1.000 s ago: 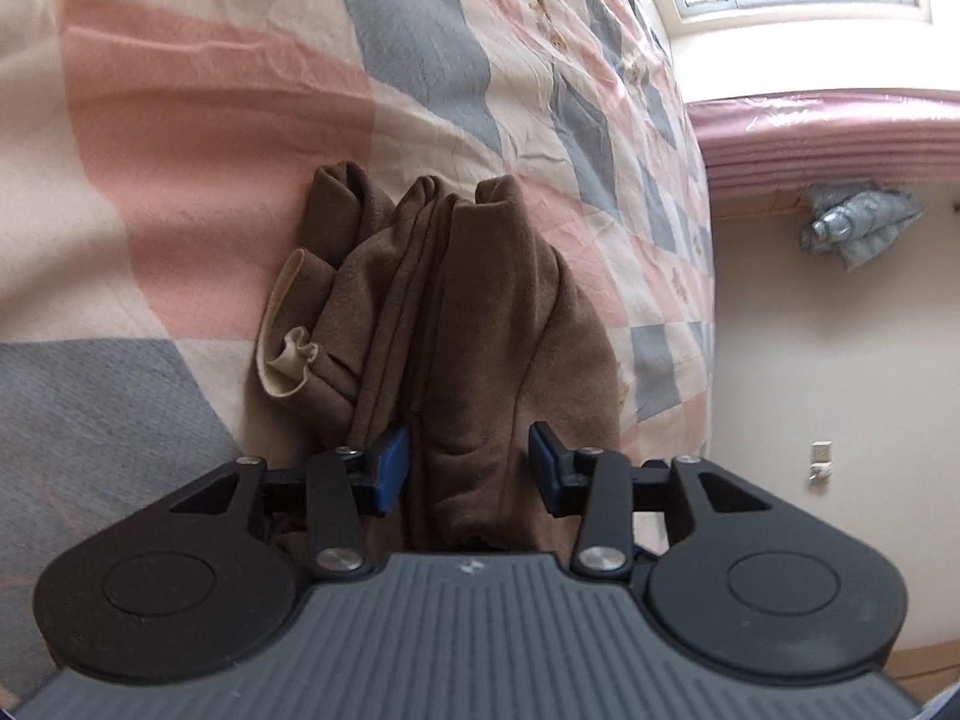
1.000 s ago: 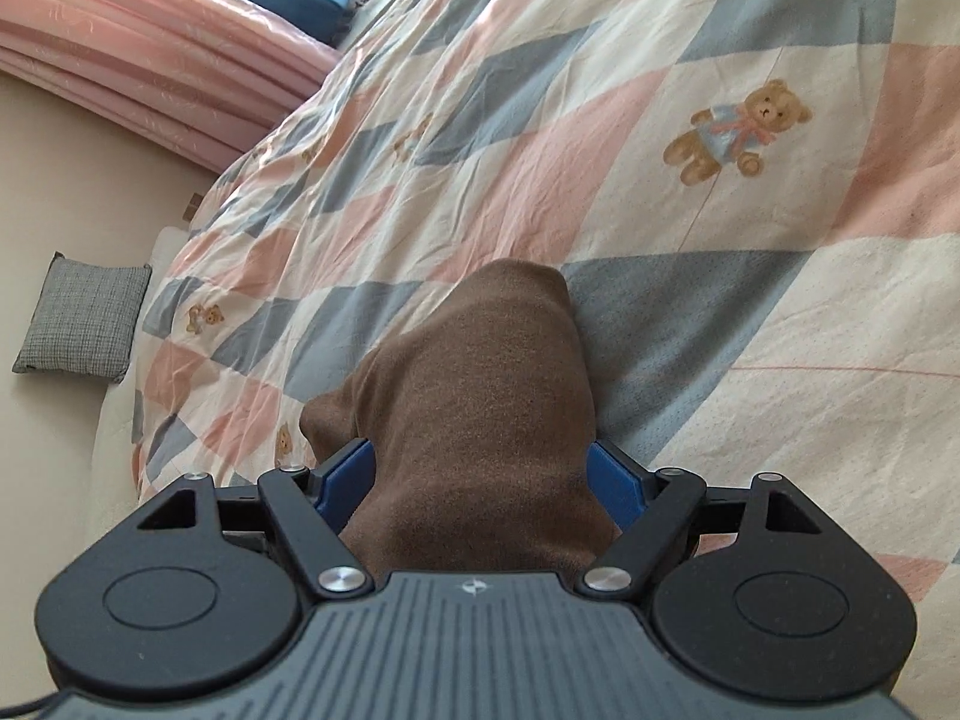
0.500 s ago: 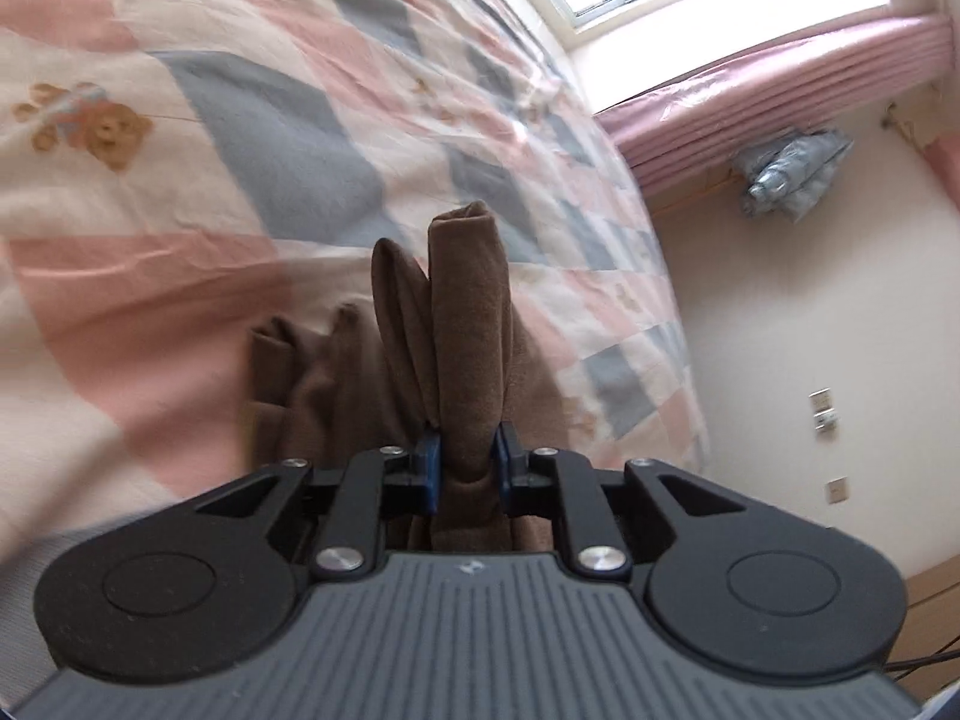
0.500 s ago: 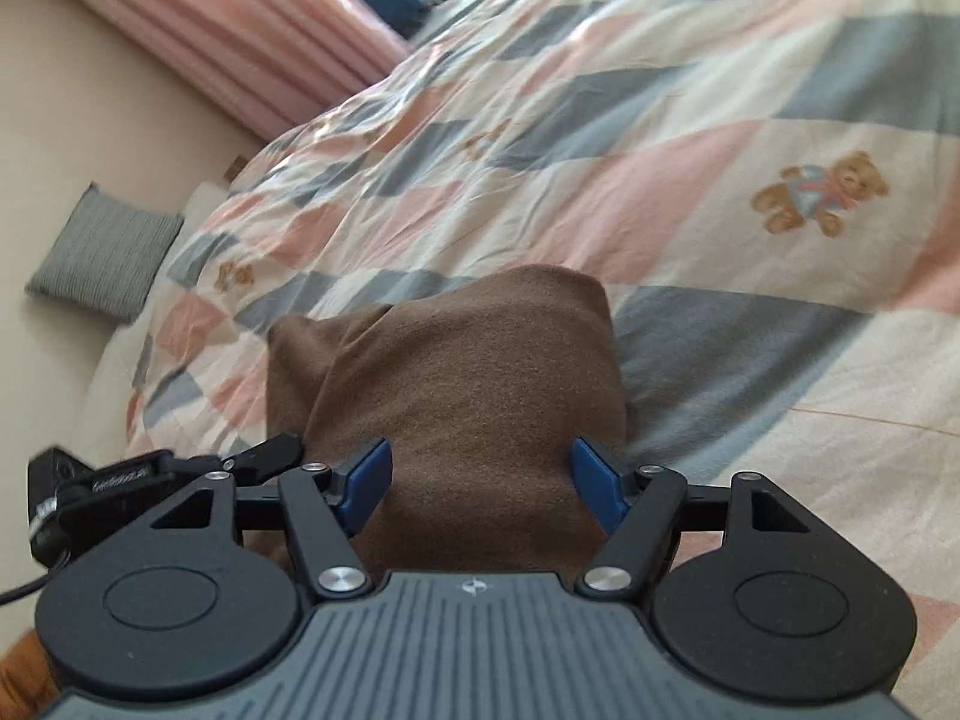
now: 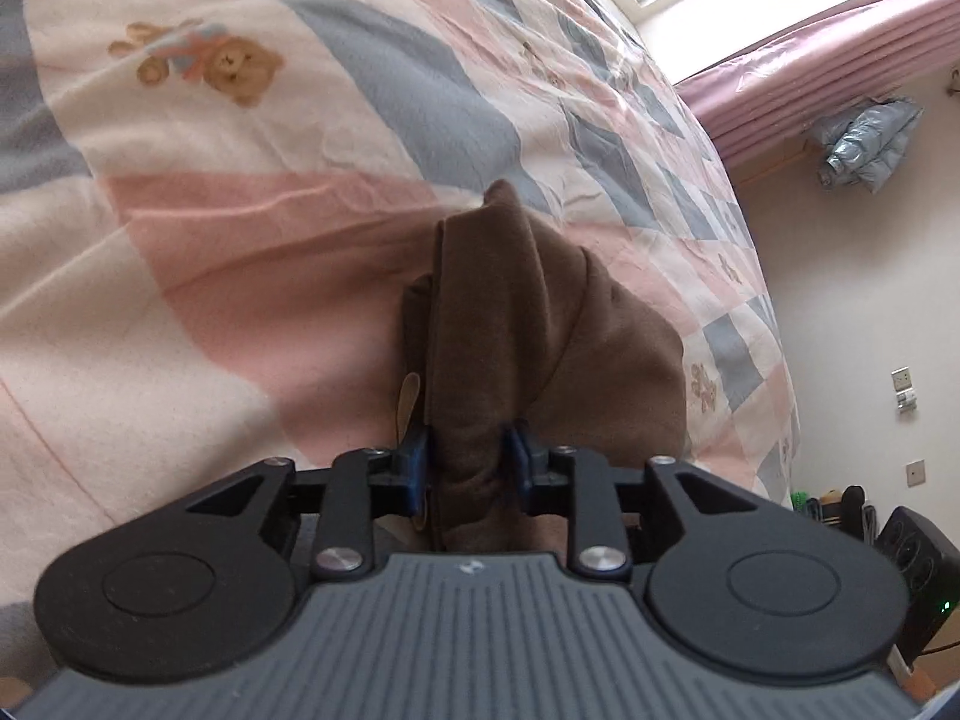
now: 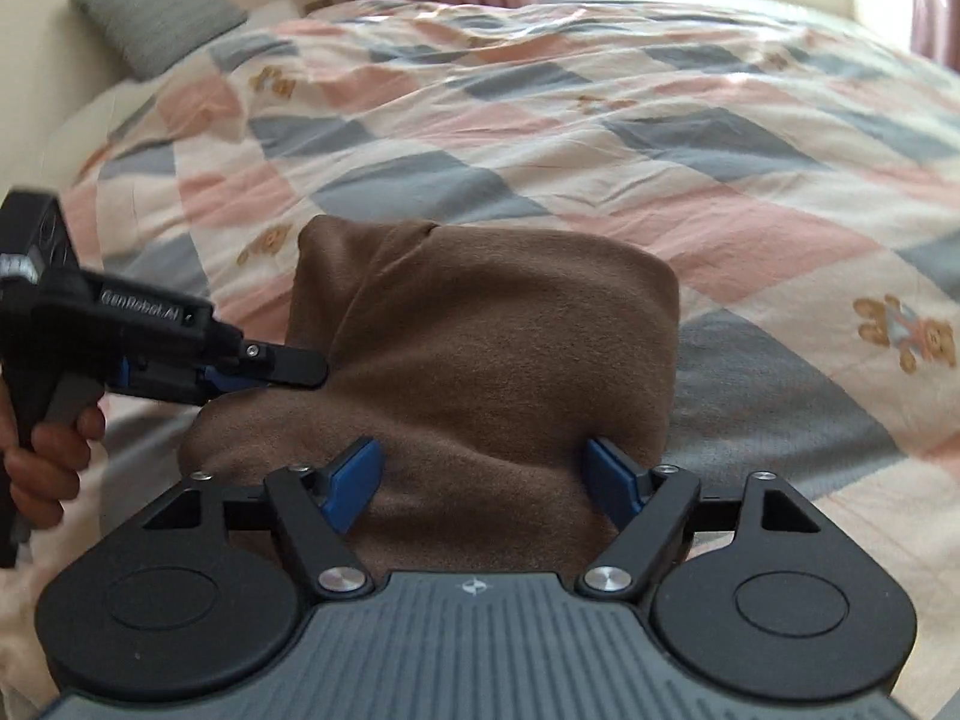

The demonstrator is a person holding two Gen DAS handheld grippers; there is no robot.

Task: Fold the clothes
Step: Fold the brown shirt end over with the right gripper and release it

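A brown garment lies bunched in folds on a patchwork quilt. My left gripper pinches an upright fold of it; both blue pads touch the cloth while the jaws are opening slightly. In the right wrist view the same brown garment is a wide bundle. My right gripper stands over its near edge with jaws wide and opening, and the cloth spreads past both pads. The left gripper enters from the left and bites the bundle's left side, held by a person's hand.
The quilt with its bear prints covers the whole bed. A grey pillow lies at the bed's far left corner. Pink curtains hang under a window. A pale blue jacket hangs on the wall, and a dark device sits on the floor.
The left jaws went from wide apart to pinched on a fold, then eased a little. Both views rolled. The left gripper came further into the right wrist view, and the bundle looks wider.
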